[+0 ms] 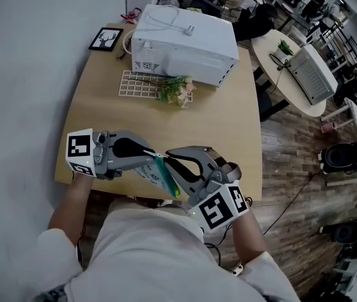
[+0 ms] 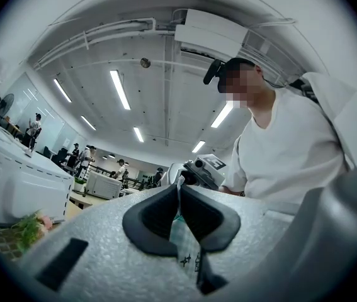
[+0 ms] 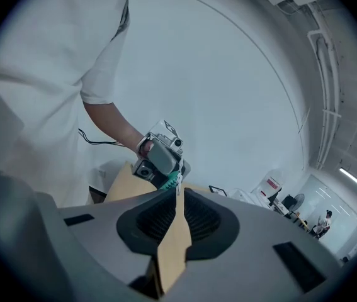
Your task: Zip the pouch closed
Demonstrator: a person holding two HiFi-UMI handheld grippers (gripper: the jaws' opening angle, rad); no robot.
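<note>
Over the near edge of the wooden table (image 1: 222, 131) both grippers meet on a small pouch (image 1: 148, 172), pale and checked with a green zip edge (image 1: 167, 180). My left gripper (image 1: 152, 152) is shut on the pouch's fabric, which shows between its pads in the left gripper view as printed checked cloth (image 2: 183, 238). My right gripper (image 1: 169, 158) comes in from the right, its tips pinched on a small white zip pull (image 3: 179, 184) at the green edge (image 3: 172, 180). The left gripper (image 3: 159, 159) lies just beyond it. The pouch's body is mostly hidden by the jaws.
A white appliance (image 1: 184, 43) stands at the table's far side, with a white grid rack (image 1: 137, 83) and a small flower bunch (image 1: 177, 92) in front of it. A framed deer picture (image 1: 106, 38) lies at the far left. A round table (image 1: 291, 74) stands to the right.
</note>
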